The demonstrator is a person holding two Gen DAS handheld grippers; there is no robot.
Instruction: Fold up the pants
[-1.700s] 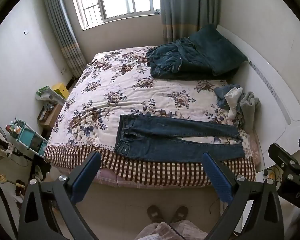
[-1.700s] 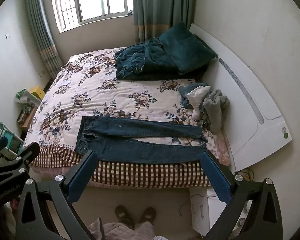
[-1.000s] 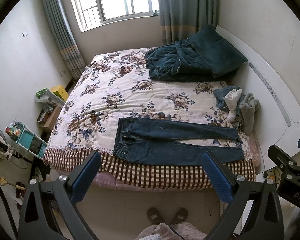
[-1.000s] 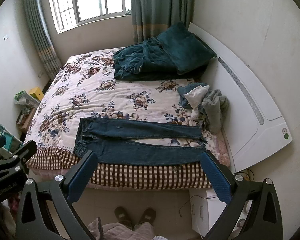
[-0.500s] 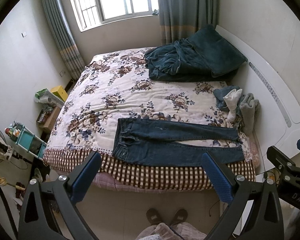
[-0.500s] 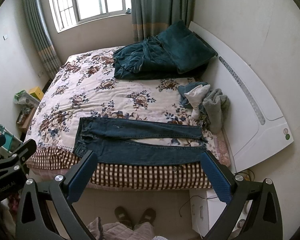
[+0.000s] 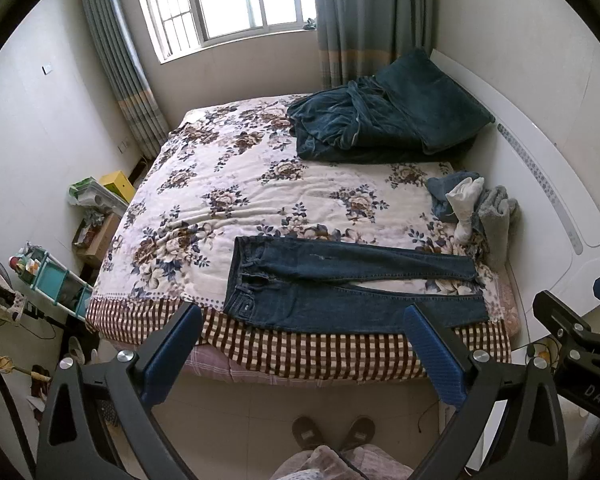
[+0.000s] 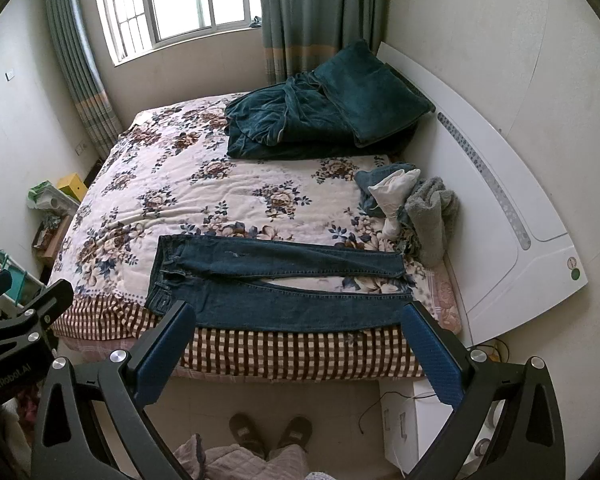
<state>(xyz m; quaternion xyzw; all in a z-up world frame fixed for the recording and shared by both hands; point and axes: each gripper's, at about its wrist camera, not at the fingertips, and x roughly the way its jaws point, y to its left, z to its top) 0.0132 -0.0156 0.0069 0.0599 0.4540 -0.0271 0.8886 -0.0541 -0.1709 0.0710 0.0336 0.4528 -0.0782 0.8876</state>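
We hold two grippers, left gripper (image 7: 302, 346) and right gripper (image 8: 300, 344), both spread wide and empty, above the floor. At 12 o'clock one pair of blue jeans (image 7: 340, 292) lies flat along the bed (image 7: 300, 354) edge, waistband at 9 o'clock. Our two slippers (image 8: 270, 432) are partly hidden by clothing.

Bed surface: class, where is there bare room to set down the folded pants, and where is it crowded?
Free: the floral bedspread between the jeans, dark green blanket and the bed's window end. Crowded: the clothes heap by the headboard.
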